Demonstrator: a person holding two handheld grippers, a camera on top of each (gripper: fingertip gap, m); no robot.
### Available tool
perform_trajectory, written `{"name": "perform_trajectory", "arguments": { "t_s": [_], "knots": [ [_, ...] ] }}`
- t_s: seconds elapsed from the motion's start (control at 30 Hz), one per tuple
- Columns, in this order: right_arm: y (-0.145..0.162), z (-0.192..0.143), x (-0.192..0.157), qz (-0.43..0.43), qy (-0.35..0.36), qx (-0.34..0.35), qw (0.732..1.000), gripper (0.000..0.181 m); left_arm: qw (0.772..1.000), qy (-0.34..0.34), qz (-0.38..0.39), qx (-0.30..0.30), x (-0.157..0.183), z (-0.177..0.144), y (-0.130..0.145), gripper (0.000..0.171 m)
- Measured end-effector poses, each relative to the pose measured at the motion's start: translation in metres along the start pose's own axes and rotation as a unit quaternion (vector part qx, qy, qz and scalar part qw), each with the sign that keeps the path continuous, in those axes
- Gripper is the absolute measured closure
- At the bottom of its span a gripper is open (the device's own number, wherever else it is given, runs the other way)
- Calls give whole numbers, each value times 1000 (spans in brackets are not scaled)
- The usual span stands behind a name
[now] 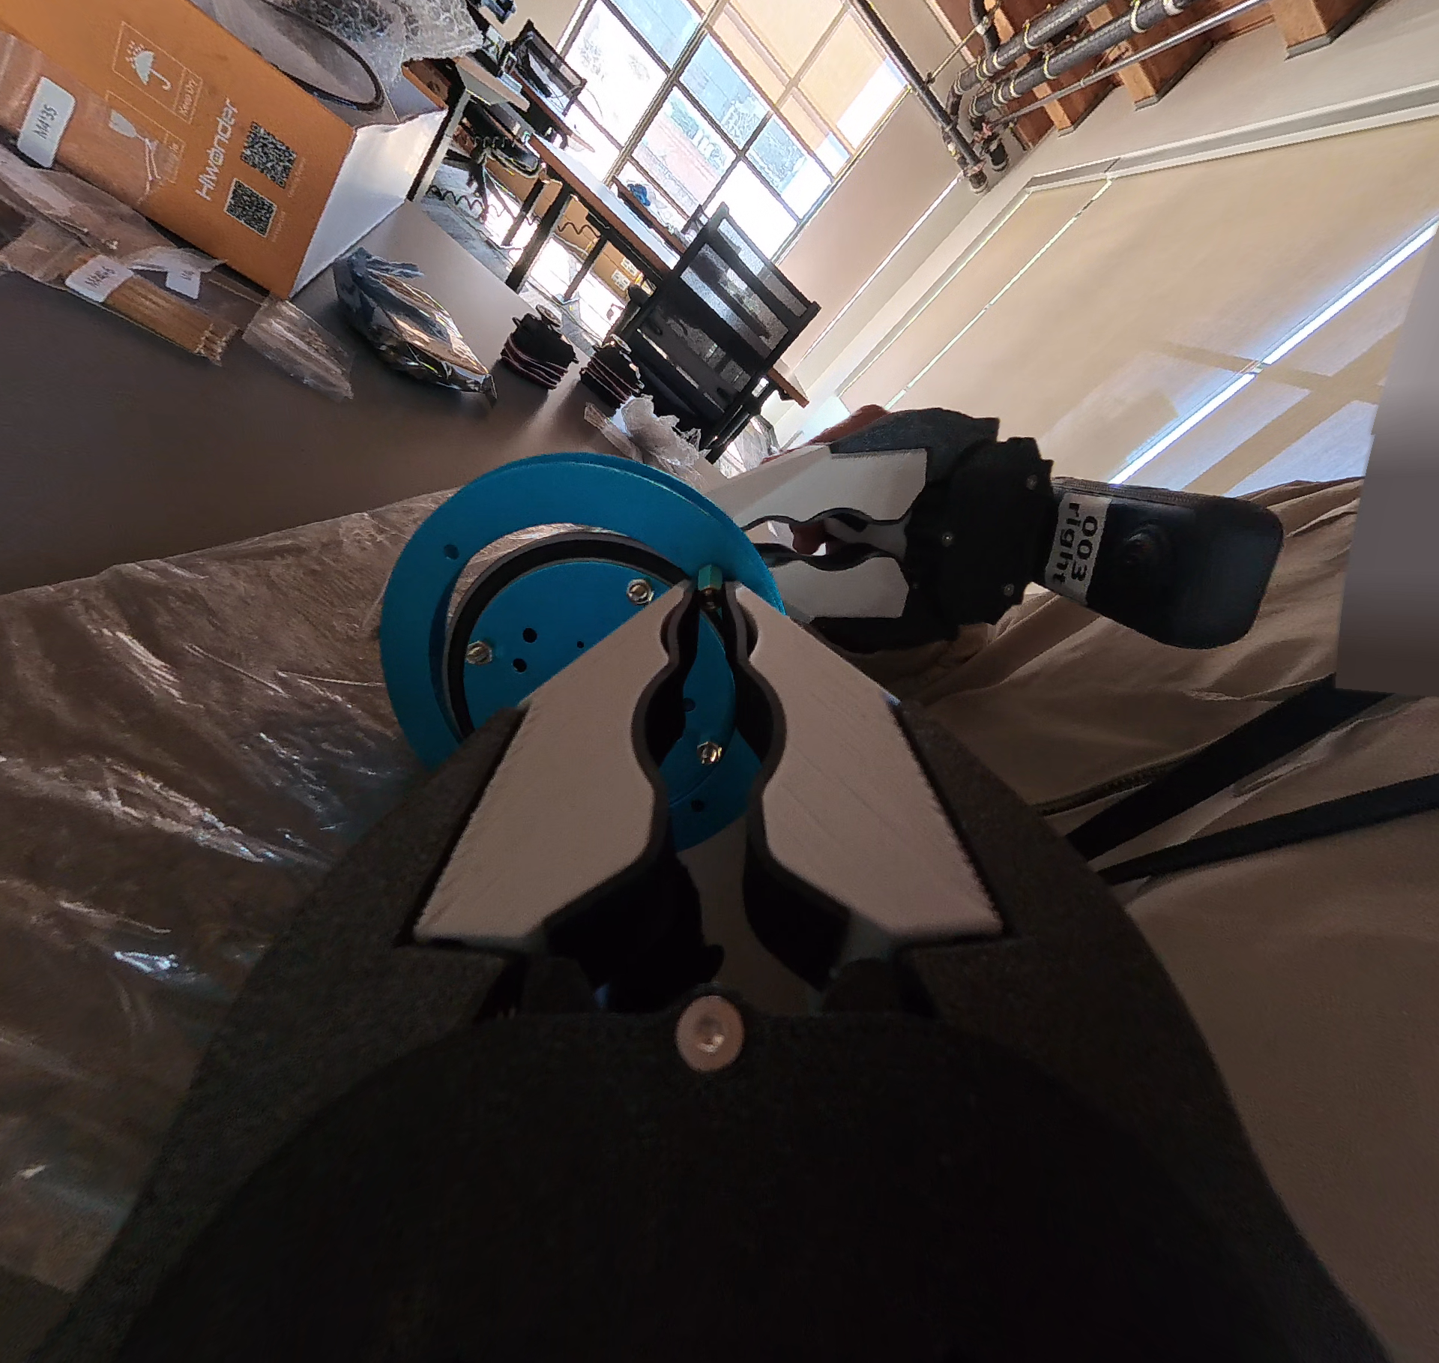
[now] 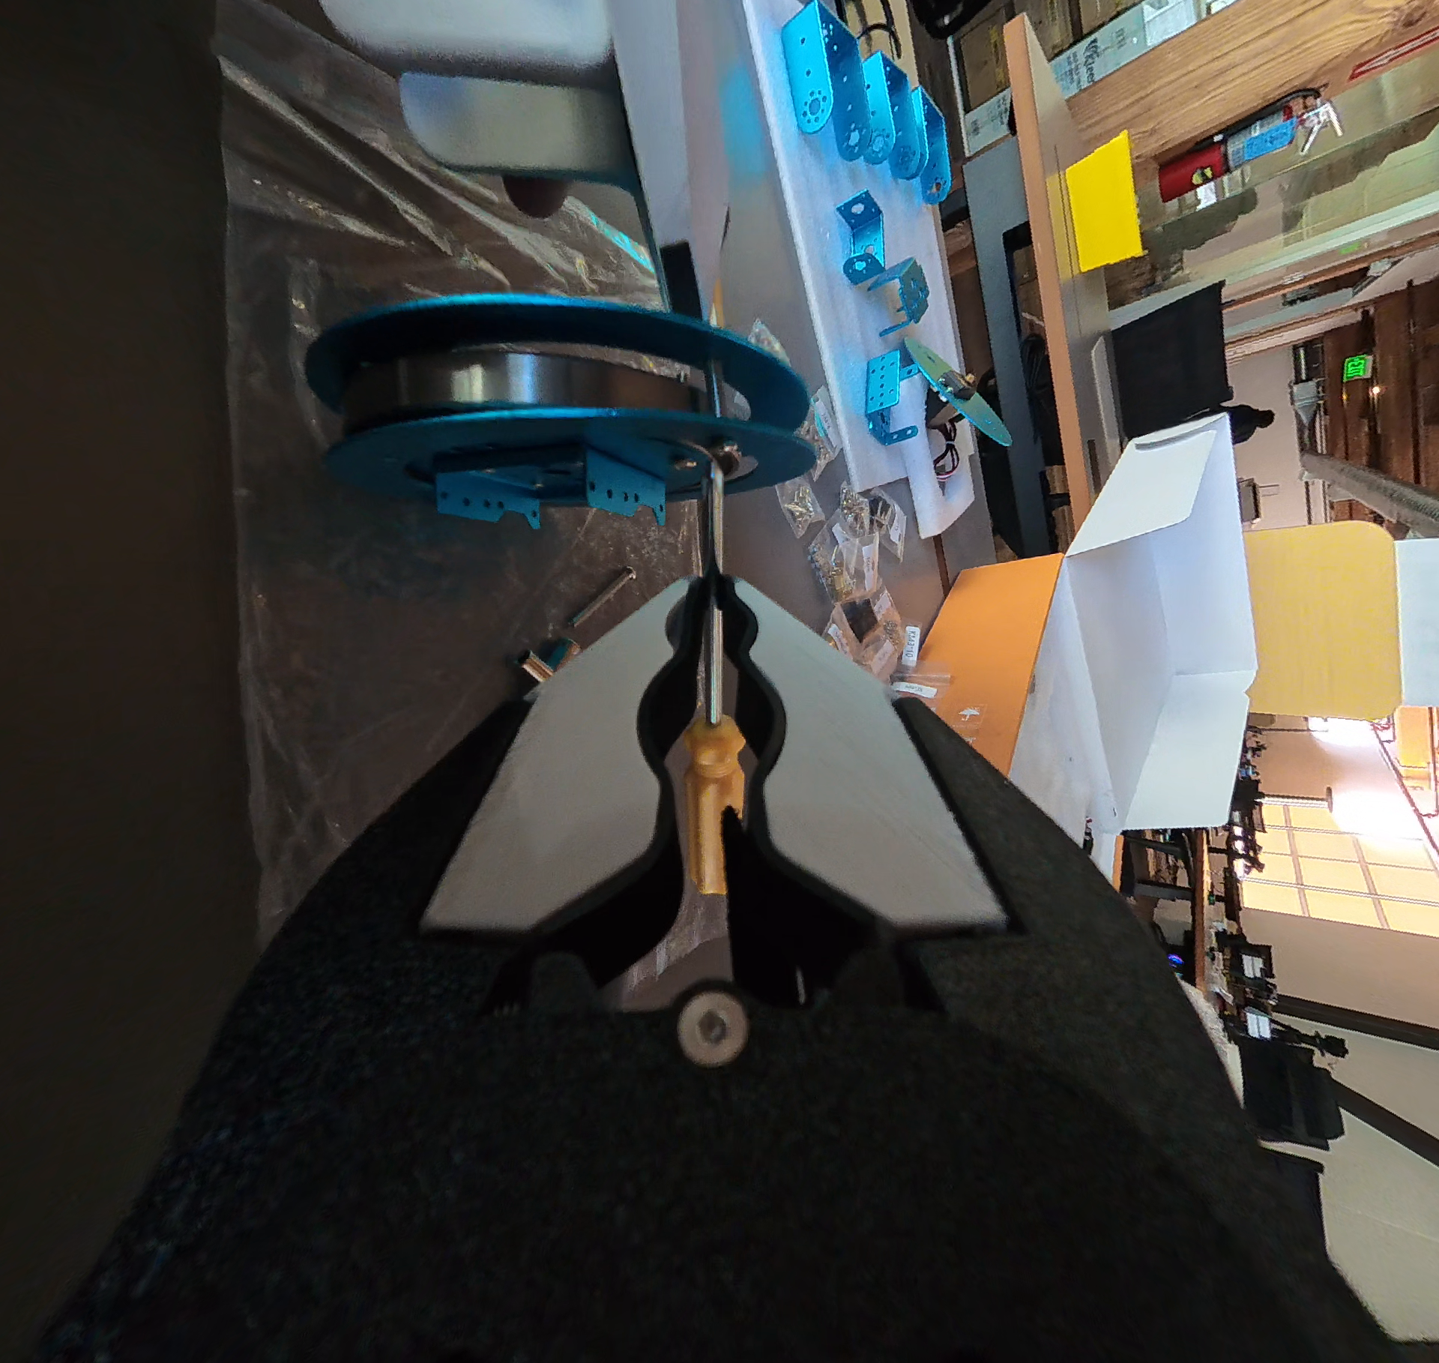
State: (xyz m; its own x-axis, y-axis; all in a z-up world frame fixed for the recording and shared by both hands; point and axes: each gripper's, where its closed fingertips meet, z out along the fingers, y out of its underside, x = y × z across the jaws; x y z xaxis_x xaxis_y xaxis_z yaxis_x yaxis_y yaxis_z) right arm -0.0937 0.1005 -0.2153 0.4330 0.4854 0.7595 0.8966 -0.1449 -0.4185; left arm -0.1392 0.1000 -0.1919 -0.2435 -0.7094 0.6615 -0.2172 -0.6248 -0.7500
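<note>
Two pairs of tongs are seen over a sheet of clear plastic wrap [image 1: 156, 741] spread on the desk [image 1: 195, 422]. The left tongs [image 1: 707, 593] are closed to a narrow slit on the rim of a blue round assembly [image 1: 545, 515], two blue plates with a grey ring sandwiched between them; a small teal part is pinched right at the tips. The assembly is held up off the wrap, on edge in the left view.

The right tongs [image 2: 710, 586] are clamped on a small screwdriver [image 2: 712, 765] with a yellow handle, the handle lying back between the fingers. Its metal shaft runs forward and its tip is touching a screw at the edge of the assembly's lower plate [image 2: 568, 445].

Behind, blue metal brackets [image 2: 864, 110] are laid out on a white foam sheet [image 2: 786, 180], with small bags of hardware [image 2: 856, 531] beside it and an orange cardboard box [image 1: 195, 142] further back.
</note>
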Motion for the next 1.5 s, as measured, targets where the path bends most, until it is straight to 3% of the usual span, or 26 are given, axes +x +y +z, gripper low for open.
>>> {"name": "perform_trajectory", "arguments": {
  "t_s": [1.5],
  "knots": [
    [3,0,3,-41,9,-57,998,178,999,-14,26,-12,2,5,3,168]
  ]
}}
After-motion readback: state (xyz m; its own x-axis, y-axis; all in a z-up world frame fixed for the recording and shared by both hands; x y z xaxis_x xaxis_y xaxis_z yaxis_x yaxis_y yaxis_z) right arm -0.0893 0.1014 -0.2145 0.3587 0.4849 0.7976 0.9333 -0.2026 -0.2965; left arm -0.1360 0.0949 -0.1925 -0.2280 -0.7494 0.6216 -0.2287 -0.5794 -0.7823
